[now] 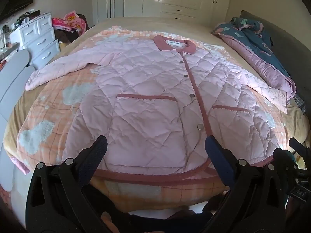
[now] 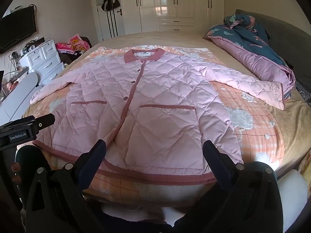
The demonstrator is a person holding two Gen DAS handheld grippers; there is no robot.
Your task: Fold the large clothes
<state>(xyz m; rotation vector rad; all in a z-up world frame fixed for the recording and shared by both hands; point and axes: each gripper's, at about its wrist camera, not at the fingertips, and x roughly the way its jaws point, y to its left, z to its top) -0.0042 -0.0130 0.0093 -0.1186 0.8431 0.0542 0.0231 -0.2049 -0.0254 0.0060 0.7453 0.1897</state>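
Two grippers hover at the near edge of the bed [image 1: 147, 22], jaws released and gripping nothing: left gripper [image 1: 155, 147], right gripper [image 2: 154, 149]. Spread flat, front up, on the orange checked blanket [image 1: 56, 101] lies the pink quilted button-up jacket [image 1: 147, 89], sleeves out left and right, collar far, hem near.

We count one pink quilted jacket [image 1: 147, 89], two patch pockets on it, four snap buttons, one bed [image 2: 175, 36], one rumpled duvet [image 2: 250, 44], one white drawer chest [image 2: 44, 60].
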